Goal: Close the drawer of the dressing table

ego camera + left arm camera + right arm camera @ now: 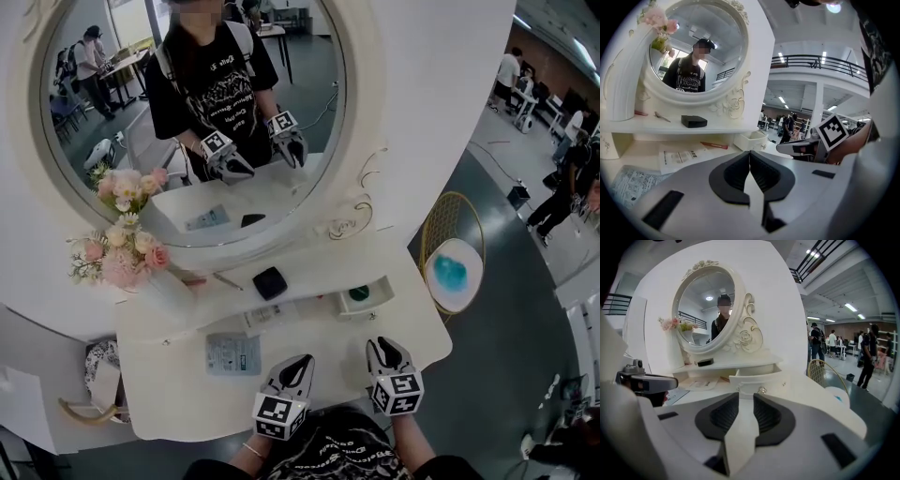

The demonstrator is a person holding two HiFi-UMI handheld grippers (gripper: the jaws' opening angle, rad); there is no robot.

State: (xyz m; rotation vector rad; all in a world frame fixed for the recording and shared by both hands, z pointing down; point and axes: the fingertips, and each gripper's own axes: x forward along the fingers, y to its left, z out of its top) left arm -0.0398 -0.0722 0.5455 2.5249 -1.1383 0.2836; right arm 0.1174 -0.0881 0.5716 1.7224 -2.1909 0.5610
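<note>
Well ahead and left of the left jaws, pink flowers point(117, 253) stand beside the round mirror point(309, 112). A printed leaflet point(232, 354) lies on the surface point(187, 403) just left of the left gripper point(302, 361), and a black box point(269, 282) sits on the shelf ahead of it. That gripper's jaws are together, with nothing in them. The right gripper point(384, 343) is held alongside, its jaws slightly apart and empty. The drawer point(367, 300) stands pulled out just ahead of them, its knob point(762, 390) facing the gap with nothing lying between. Both grippers point forward, tilted a little down. A gold-framed stool point(441, 291) stands off to the right.
</note>
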